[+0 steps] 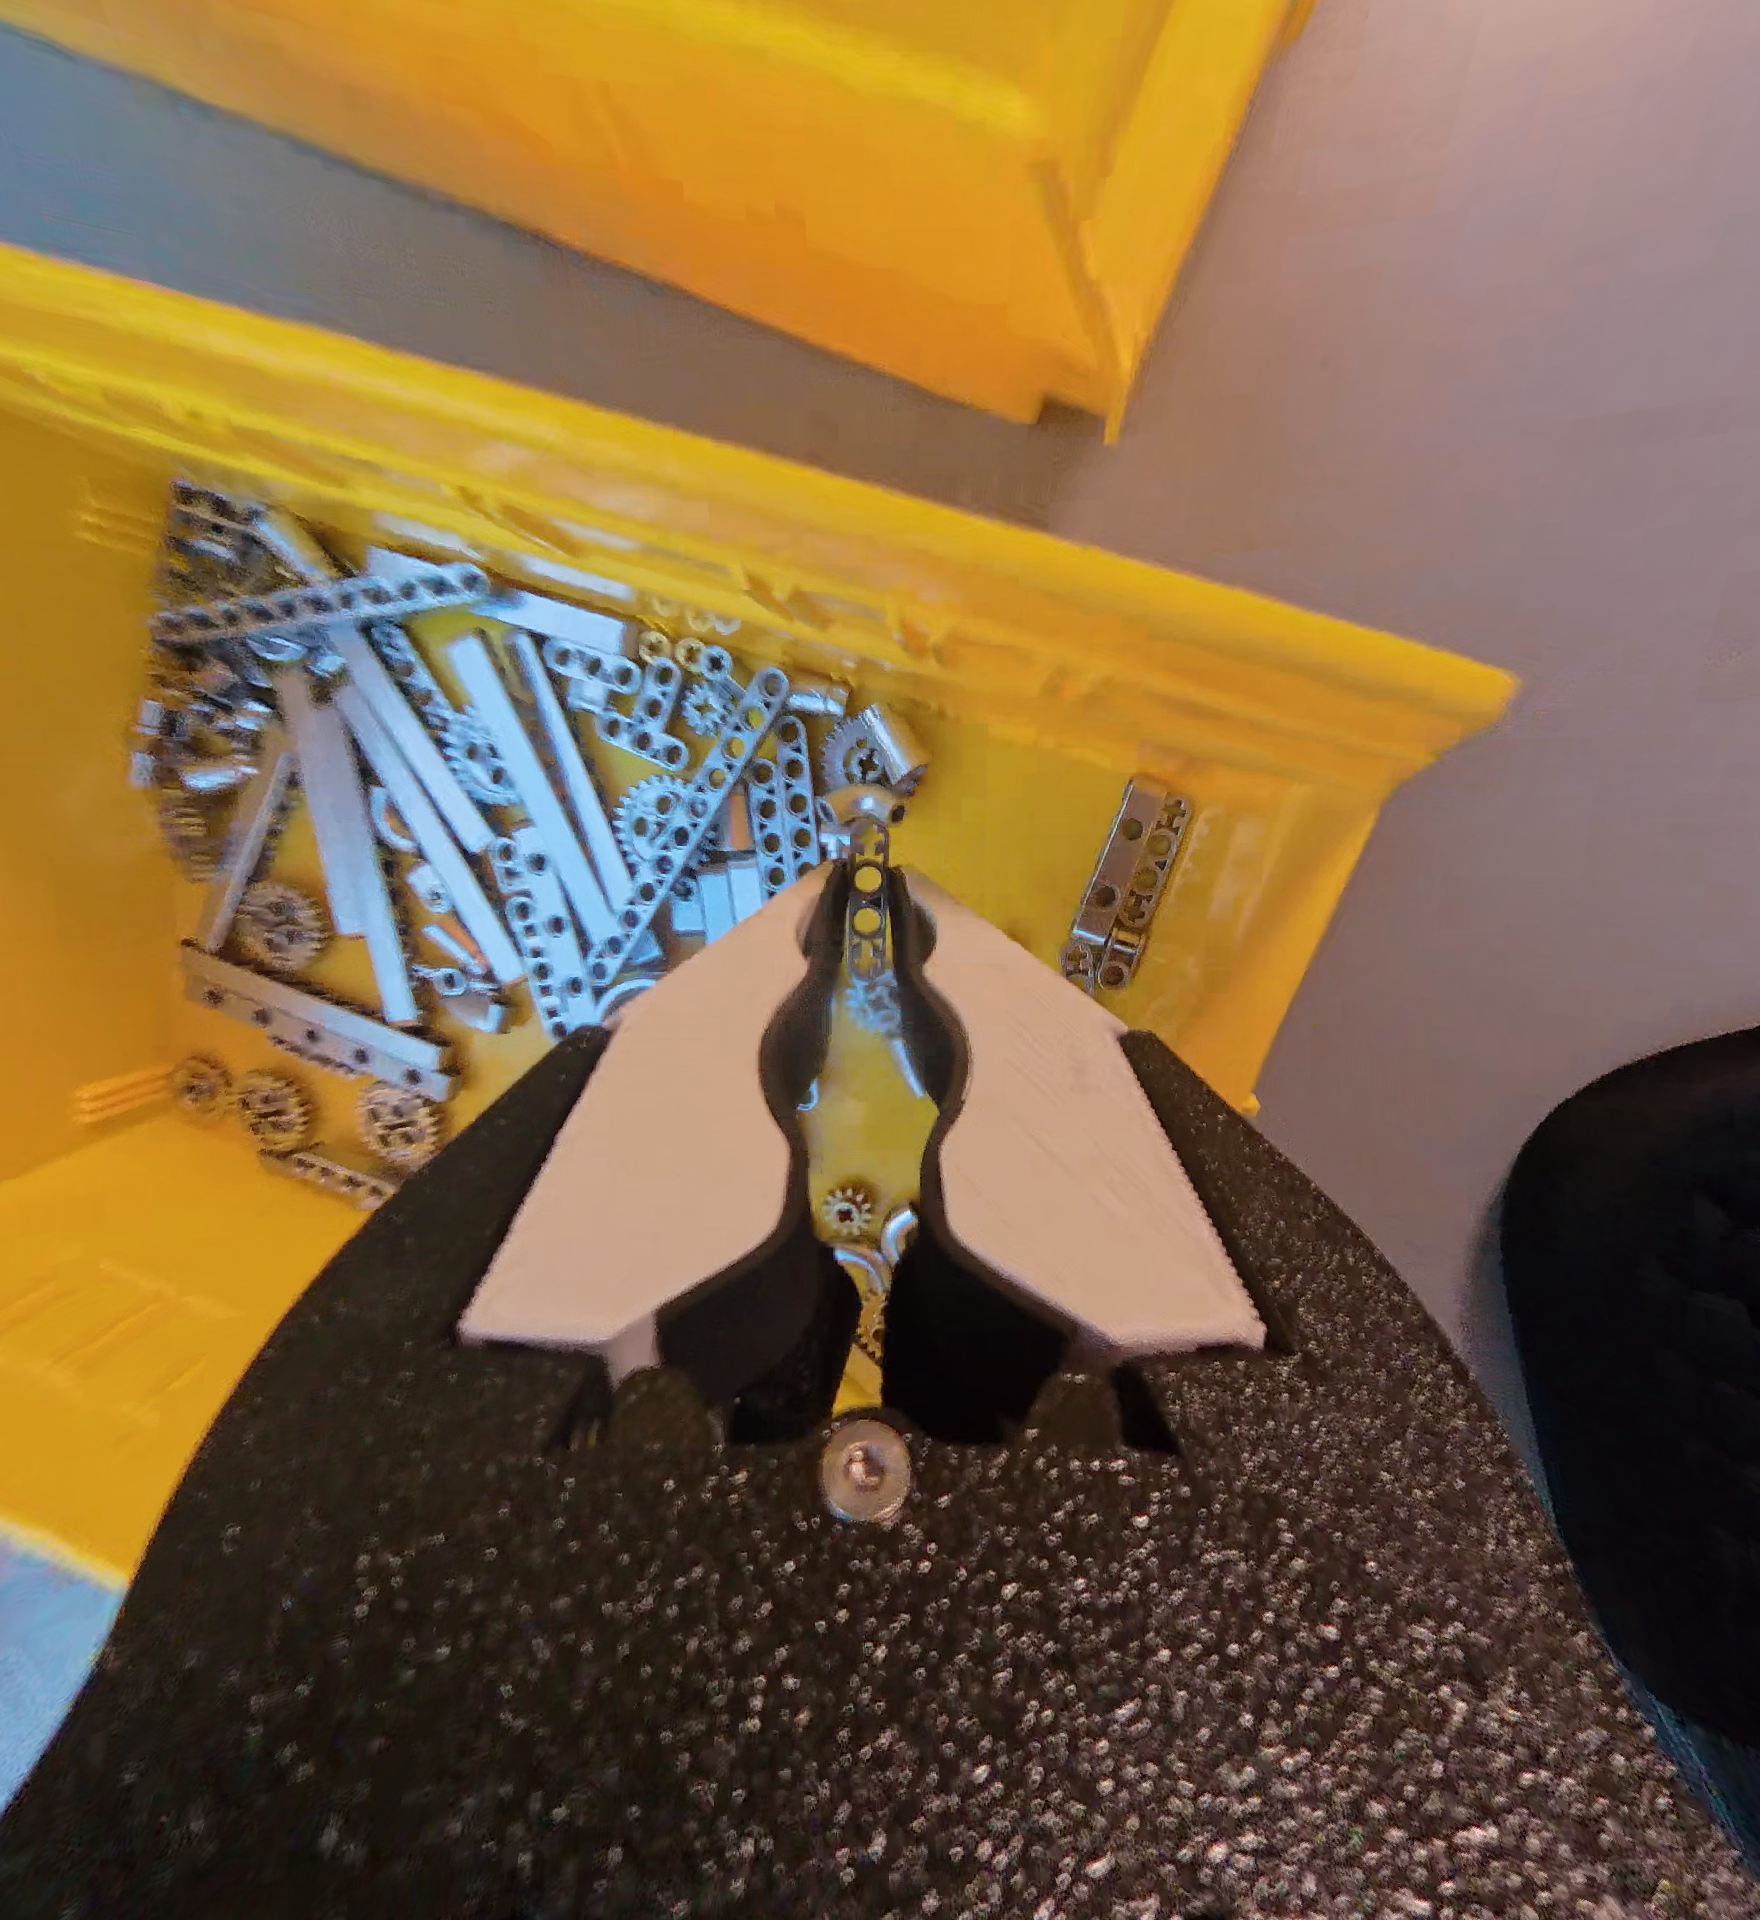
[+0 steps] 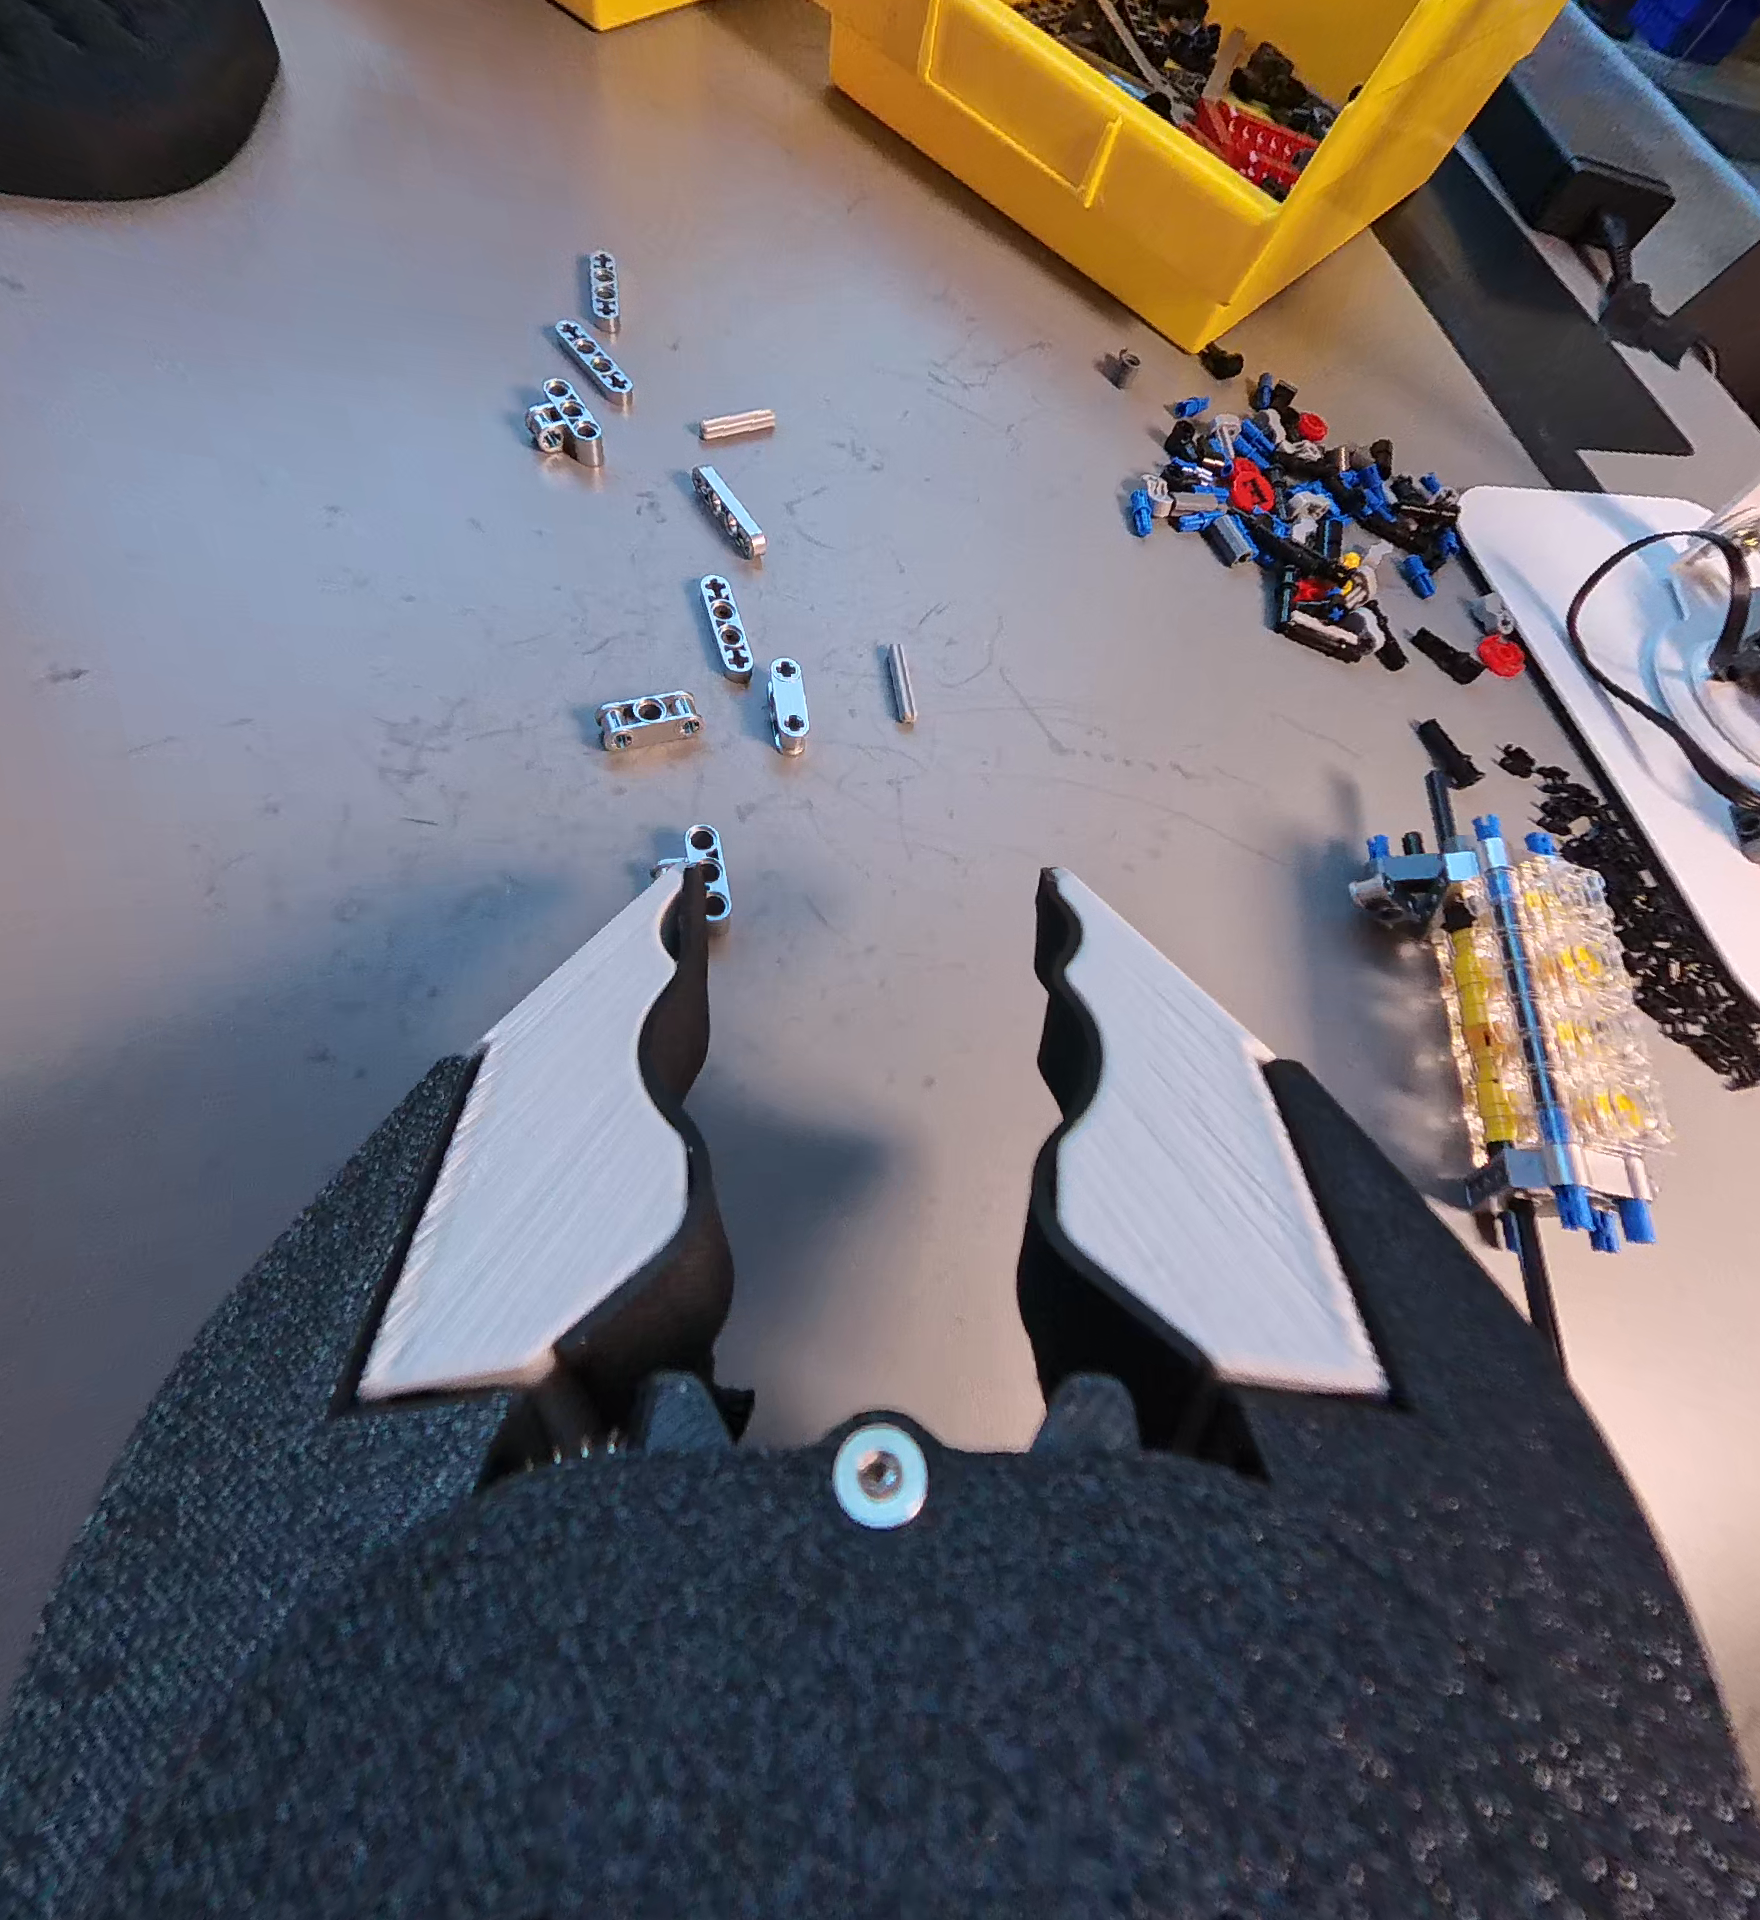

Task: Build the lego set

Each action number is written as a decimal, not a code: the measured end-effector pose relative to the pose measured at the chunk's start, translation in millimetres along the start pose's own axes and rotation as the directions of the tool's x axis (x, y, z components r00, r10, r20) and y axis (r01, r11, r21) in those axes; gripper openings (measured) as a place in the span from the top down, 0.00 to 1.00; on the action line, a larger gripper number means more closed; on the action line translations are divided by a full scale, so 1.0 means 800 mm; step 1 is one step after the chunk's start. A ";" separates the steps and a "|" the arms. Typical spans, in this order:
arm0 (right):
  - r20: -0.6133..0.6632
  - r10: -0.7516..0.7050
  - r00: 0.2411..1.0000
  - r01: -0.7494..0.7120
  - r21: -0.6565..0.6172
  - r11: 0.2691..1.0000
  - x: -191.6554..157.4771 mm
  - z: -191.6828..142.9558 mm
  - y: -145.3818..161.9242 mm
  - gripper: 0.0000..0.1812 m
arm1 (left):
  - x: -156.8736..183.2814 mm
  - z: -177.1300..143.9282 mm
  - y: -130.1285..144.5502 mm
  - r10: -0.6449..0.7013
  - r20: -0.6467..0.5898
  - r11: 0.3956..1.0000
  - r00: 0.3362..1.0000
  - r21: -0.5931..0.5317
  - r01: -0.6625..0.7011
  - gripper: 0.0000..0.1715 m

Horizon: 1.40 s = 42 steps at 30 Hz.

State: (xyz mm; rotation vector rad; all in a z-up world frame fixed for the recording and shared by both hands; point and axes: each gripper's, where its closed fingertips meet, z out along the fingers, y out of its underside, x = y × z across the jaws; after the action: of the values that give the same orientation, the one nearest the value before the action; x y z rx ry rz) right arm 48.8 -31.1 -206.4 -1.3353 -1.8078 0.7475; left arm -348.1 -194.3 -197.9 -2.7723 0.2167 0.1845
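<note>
Silver beam [image 1: 868, 896] | clamped between left gripper [image 1: 868, 883] jaws | over yellow bin [image 1: 1063, 665]

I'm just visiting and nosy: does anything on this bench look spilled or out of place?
Mostly small stuff. A heap of blue, black and red connector pieces lies scattered loose on the grey table beside the yellow bin, as if tipped out. One silver beam lies apart from the silver pile in the other bin.

I see chrome-glossy beams [image 1: 543, 790] in a smooth yellow plastic bin [image 1: 855, 582] — my left tool [image 1: 868, 883] has matt ridged fingers; the grey tabletop [image 2: 232, 623] is scuffed, dull.
</note>
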 end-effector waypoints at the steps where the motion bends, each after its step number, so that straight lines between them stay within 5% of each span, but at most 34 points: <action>1: 0.000 0.001 1.000 -0.001 0.002 1.000 0.000 0.000 0.000 0.66 | -0.002 -0.019 -0.012 0.010 0.034 0.999 0.999 0.043 -0.012 0.97; 4: 0.002 0.001 1.000 -0.001 0.005 1.000 0.000 -0.001 -0.001 0.66 | 0.023 -0.077 -0.053 0.083 0.073 0.980 0.994 0.173 -0.094 0.97; 7: 0.014 -0.007 1.000 0.006 0.021 1.000 -0.003 -0.002 -0.004 0.65 | 0.092 -0.101 -0.087 0.206 -0.002 0.948 0.979 0.250 -0.199 0.96; 13: 0.051 -0.014 0.999 0.008 0.115 0.993 -0.013 -0.013 -0.026 0.64 | 0.218 -0.034 -0.105 0.381 -0.207 0.913 0.901 0.237 -0.332 0.96; 20: 0.028 -0.013 1.000 0.010 0.109 0.994 -0.007 -0.018 -0.023 0.64 | 0.267 0.035 -0.111 0.450 -0.251 0.891 0.857 0.191 -0.412 0.96; 27: 0.037 -0.016 0.999 0.012 0.097 0.995 -0.009 -0.016 -0.019 0.64 | 0.258 0.041 -0.118 0.466 -0.231 0.883 0.854 0.178 -0.434 0.94; 34: 0.042 -0.011 0.999 0.006 0.100 0.995 -0.010 -0.016 -0.019 0.64 | 0.121 -0.084 -0.137 0.247 -0.050 0.922 0.968 0.320 -0.219 0.93; 38: 0.052 -0.018 0.998 0.013 0.088 0.996 -0.014 -0.013 -0.018 0.64 | 0.020 -0.099 -0.085 0.063 0.044 0.974 0.997 0.214 -0.071 0.91; 42: 0.055 -0.020 0.998 0.015 0.085 0.996 -0.017 -0.010 -0.019 0.64 | 0.007 -0.044 -0.008 -0.001 -0.076 1.000 0.997 0.006 0.001 0.89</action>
State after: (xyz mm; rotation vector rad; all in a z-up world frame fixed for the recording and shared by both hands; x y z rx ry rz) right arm 50.0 -48.6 -192.5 -1.2532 -1.8084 0.8507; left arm -338.0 -201.9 -163.8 -2.7761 0.2350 0.0788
